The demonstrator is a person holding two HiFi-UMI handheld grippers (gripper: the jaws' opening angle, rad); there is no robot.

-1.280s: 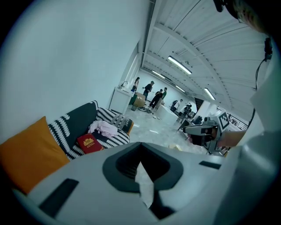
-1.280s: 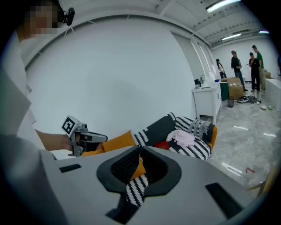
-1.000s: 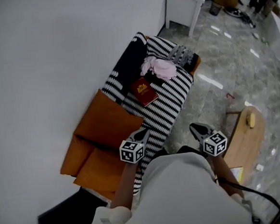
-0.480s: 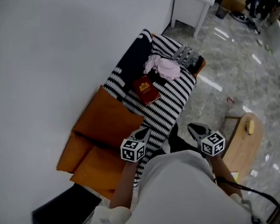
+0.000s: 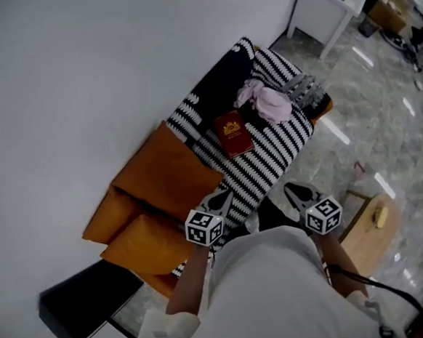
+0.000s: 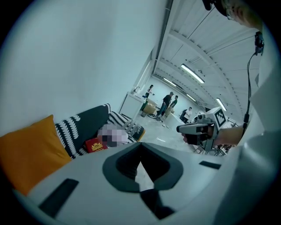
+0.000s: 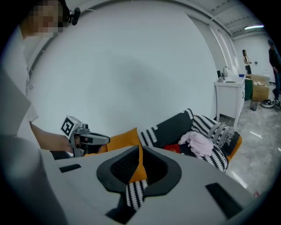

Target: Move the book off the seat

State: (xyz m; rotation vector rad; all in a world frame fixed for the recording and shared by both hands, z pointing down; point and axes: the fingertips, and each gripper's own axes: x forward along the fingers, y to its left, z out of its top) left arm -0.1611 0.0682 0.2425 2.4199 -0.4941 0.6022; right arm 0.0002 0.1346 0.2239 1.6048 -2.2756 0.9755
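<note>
Lying flat on the striped seat (image 5: 270, 169), the red book (image 5: 233, 134) runs lengthwise from backrest (image 5: 214, 88) toward front edge; left tongs (image 5: 217, 200) and right tongs (image 5: 296, 192) are closed, holding nothing.

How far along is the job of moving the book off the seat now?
Done: nothing yet. The red book lies on the striped blanket, beside the pink cloth. In hand: nothing. The left gripper and right gripper are shut, empty and apart from the book. Left: reach it, grasp it, lift it away.
</note>
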